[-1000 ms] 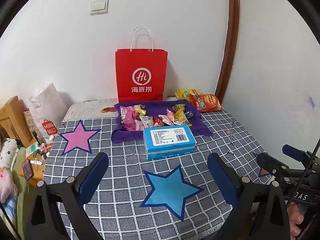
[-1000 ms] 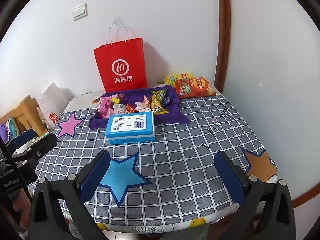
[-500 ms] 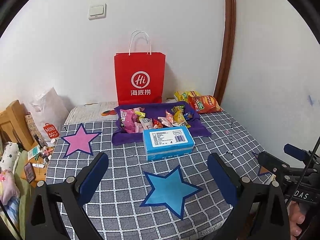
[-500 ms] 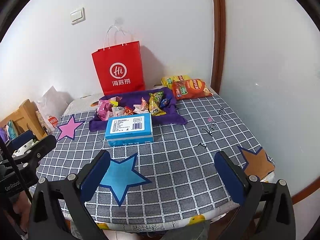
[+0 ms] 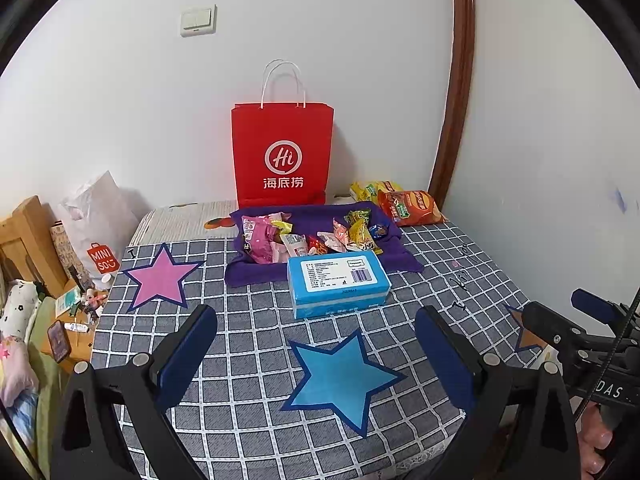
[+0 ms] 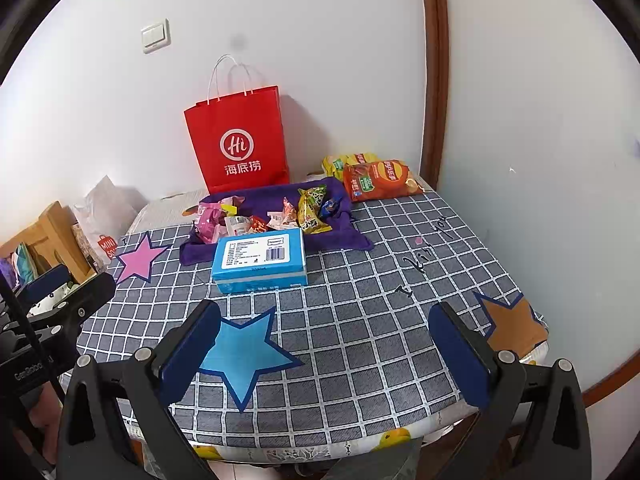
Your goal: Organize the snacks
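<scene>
Hovering at near edge of table (image 5: 248,360), nothing held.

Left to right:
- Sitting far left on cloth: pink star (image 5: 160,276).
- Holding left gripper (image 5: 316,356) wide apart, empty, above near edge.
- Lying mid-table: blue star (image 5: 340,376), blue box (image 5: 336,280) just beyond it, touching near edge of purple cloth (image 5: 248,272).
- Piling on cloth: snacks (image 5: 312,236), loose packets overlapping. Red bag (image 5: 282,160) standing upright behind, against wall.
- Lying far right by door frame: chip bags (image 6: 376,178), off the cloth.
- Holding right gripper (image 6: 324,354) wide apart too, empty. Orange star (image 6: 512,322) at right table edge.

Risks, judging from layout:
- Reaching over box to get at snacks: likely clipping or shoving box.
- Pinching overlapped packets: grabbing two, or snagging cloth and dragging pile.
- Crinkly wrappers slipping out of pads.
- Knocking bag over on far reach.
</scene>
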Demonstrator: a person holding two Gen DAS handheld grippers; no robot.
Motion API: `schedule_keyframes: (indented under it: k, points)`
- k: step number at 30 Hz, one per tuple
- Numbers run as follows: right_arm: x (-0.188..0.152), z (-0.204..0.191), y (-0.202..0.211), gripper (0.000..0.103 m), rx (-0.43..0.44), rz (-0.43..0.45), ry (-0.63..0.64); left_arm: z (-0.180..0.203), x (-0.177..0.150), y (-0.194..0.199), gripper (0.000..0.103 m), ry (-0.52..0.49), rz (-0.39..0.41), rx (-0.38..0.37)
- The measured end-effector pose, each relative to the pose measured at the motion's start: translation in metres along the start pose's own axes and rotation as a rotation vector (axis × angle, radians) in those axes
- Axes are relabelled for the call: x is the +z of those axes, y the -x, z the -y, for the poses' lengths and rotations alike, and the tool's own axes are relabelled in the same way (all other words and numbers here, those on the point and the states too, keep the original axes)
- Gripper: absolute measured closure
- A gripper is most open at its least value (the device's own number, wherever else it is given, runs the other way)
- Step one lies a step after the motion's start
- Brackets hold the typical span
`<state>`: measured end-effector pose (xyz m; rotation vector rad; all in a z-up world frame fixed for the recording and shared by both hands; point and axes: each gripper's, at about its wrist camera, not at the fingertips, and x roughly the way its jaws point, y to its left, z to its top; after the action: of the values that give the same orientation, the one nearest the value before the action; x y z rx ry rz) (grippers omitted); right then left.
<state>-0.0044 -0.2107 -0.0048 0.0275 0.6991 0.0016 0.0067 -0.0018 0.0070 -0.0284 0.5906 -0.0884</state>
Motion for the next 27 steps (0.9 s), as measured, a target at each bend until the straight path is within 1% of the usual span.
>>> schedule_keyframes:
  k: [27]
  points:
    - [-0.0025,-0.0048,0.0007,0.001,0.005,0.002,-0.003,-0.0013,-0.0014,-0.0011,0.003,0.004,-0.004,-0.001]
